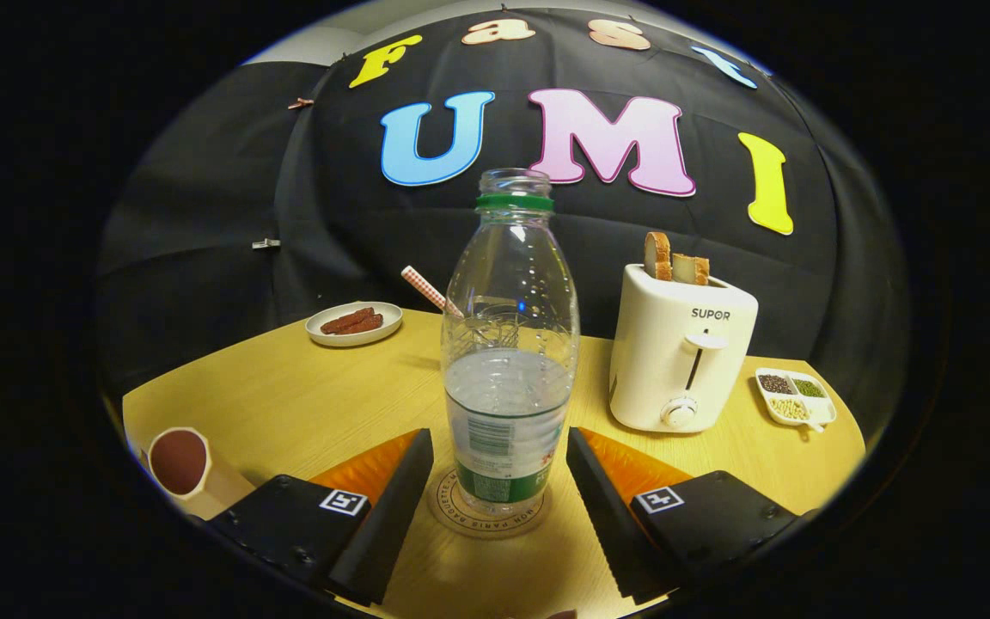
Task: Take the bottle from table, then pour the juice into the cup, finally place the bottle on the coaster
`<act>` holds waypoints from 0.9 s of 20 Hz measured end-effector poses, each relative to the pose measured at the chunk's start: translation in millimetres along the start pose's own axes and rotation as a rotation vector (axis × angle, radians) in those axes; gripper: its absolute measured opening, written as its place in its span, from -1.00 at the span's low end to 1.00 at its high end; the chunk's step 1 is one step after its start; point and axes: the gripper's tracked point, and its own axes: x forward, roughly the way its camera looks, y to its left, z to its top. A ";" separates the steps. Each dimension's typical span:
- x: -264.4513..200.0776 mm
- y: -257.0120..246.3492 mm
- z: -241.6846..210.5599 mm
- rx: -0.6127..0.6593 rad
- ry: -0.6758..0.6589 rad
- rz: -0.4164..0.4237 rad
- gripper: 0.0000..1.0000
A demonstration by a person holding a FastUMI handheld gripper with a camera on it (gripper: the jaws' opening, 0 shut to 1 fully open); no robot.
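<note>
While standing upright on the coaster [488, 519], holds clear liquid to about half: uncapped bottle [510, 344]. Spread apart either side, not touching: gripper [499, 481] fingers. Near left, a cup [187, 468], reddish-brown inside; far left, a plate [354, 324] bearing sausages.

The open bottle [510, 344] stands upright on the coaster [486, 514] between the spread fingers of the gripper [499, 468], a gap on each side. Right of it the toaster [680, 357] stands near, narrowing that side. Left is bare table [289, 404]; the cup [190, 468] and plate [354, 324] sit well apart.
</note>
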 end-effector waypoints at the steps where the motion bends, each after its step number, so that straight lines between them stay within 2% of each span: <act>1: -4.2 -1.2 -2.9 0.000 0.010 0.004 0.93; 8: -72.2 -17.4 -1.2 -0.013 0.038 -0.001 0.93; 18: -188.0 -18.0 89.4 0.026 -0.053 -0.056 0.93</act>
